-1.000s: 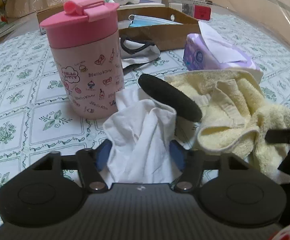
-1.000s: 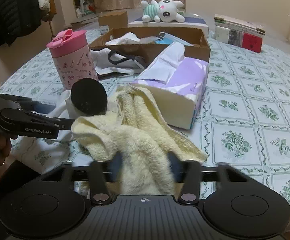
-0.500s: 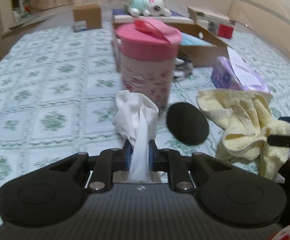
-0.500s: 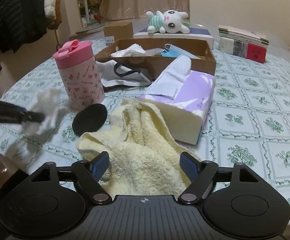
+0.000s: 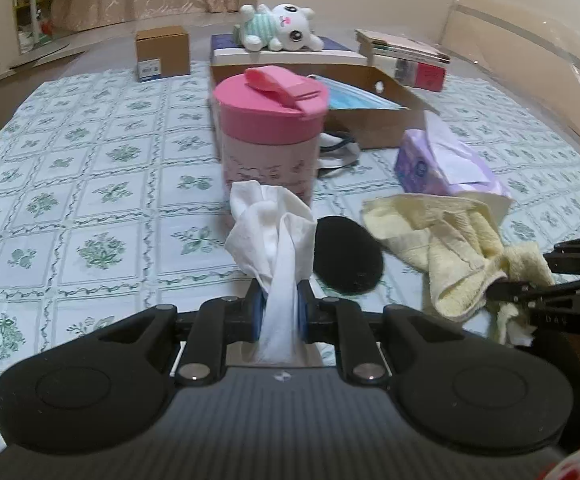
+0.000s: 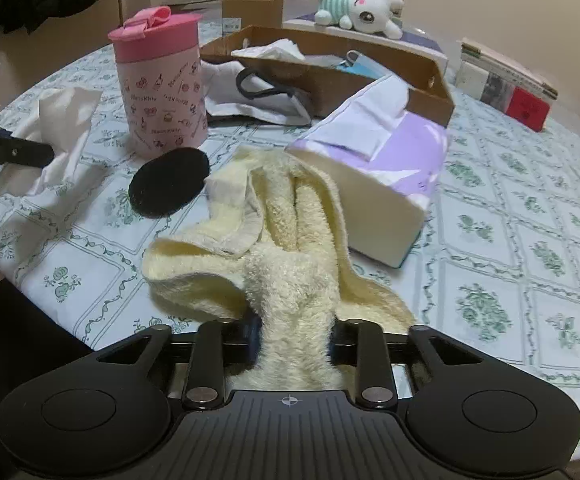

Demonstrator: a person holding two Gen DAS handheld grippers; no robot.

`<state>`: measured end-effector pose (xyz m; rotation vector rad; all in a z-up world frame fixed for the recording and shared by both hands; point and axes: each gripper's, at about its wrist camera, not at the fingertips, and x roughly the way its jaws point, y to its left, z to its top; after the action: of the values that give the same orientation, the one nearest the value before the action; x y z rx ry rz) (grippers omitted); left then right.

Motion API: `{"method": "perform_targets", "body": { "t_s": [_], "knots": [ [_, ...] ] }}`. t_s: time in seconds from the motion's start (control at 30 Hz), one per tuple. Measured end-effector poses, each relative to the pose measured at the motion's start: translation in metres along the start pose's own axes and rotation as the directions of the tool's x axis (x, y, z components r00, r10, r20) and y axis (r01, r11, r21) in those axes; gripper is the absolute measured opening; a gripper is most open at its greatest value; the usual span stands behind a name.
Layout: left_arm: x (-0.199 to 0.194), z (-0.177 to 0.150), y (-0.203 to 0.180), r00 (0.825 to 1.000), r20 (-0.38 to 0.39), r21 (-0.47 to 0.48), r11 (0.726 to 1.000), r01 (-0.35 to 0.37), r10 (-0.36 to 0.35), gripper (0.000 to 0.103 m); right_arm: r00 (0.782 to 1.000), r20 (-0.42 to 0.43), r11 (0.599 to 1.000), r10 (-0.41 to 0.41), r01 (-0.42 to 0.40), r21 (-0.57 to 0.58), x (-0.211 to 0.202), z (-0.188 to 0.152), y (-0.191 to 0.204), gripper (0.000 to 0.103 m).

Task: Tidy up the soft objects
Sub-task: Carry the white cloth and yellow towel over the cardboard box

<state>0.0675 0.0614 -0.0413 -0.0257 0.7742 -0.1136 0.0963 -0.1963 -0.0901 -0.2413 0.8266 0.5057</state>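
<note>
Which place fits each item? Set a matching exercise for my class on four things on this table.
Things:
1. white tissue
2. yellow towel
3. plush rabbit
4. blue face mask

Places:
A. inside the cardboard box
B. pinched in the right hand-held gripper
C. lying on a book at the table's far end
D. pinched in the left hand-held gripper

Pairs: 1-D, 2-B, 3-C, 4-A

Crumpled white tissue (image 5: 274, 236) is covering the lower front of the pink lidded printed cup (image 5: 268, 136) in the left wrist view. Round black fuzzy pad (image 5: 347, 256) is partly hiding behind that tissue. Fluffy pale yellow towel (image 6: 290, 256) is masking the right gripper's (image 6: 293, 336) pads. Open brown cardboard box's (image 6: 417, 68) contents are mostly hiding behind its wall. Stacked books' (image 6: 505, 80) covers are too small to read.
</note>
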Motion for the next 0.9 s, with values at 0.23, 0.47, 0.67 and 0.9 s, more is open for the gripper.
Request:
{"method": "perform_targets", "body": {
  "t_s": [0.23, 0.47, 0.67, 0.9],
  "knots": [
    [-0.018, 0.002, -0.012, 0.999, 0.034, 0.023, 1.000, 0.019, -0.020, 0.015, 0.994, 0.112, 0.999, -0.013, 0.007, 0.046, -0.043, 0.008, -0.006, 0.024],
    [-0.037, 0.005, -0.021, 0.997, 0.075, 0.030, 0.999, 0.028, -0.031, 0.015, 0.966, 0.254, 0.995, -0.039, 0.014, 0.102, -0.096, 0.027, -0.016, 0.023],
    [-0.048, 0.008, -0.029, 0.994, 0.102, 0.038, 0.999, 0.036, -0.040, 0.015, 0.942, 0.332, 0.991, -0.047, 0.002, 0.136, -0.129, 0.032, -0.018, 0.023],
    [-0.055, 0.010, -0.036, 0.992, 0.116, 0.048, 0.998, 0.048, -0.053, 0.015, 0.938, 0.345, 0.990, -0.044, -0.005, 0.139, -0.140, 0.029, -0.015, 0.023]
  ]
}}
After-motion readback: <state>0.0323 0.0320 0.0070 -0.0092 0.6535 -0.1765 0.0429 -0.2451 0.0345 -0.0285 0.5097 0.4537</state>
